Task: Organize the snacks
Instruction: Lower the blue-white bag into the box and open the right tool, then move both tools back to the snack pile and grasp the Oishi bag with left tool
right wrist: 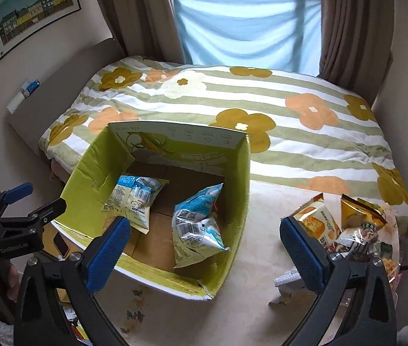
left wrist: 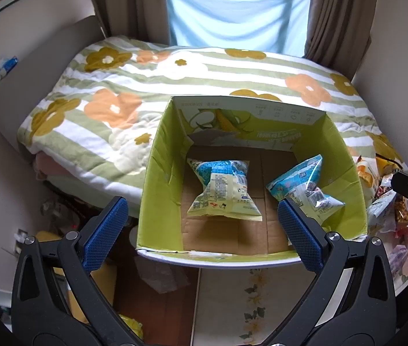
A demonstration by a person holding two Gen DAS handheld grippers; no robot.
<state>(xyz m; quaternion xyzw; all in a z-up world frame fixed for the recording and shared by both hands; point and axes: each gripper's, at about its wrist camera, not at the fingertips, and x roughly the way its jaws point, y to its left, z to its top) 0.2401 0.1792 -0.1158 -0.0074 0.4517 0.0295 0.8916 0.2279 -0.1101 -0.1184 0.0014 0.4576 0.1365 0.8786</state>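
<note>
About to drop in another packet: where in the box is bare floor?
Bare cardboard runs along the back wall of the box and between the flat packet and the leaning packet. The pile outside is crowded.

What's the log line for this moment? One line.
left gripper: open | right gripper: open | box: two packets | pile: outside

Glossy plastic packets [left wrist: 225,190], cardboard box [left wrist: 160,173]

White lettering on the left gripper [right wrist: 28,199] body reads, as far as the blur allows, "GenRobot.AI". Printing on the green box [right wrist: 157,150] and its snack packets is too small to read.
</note>
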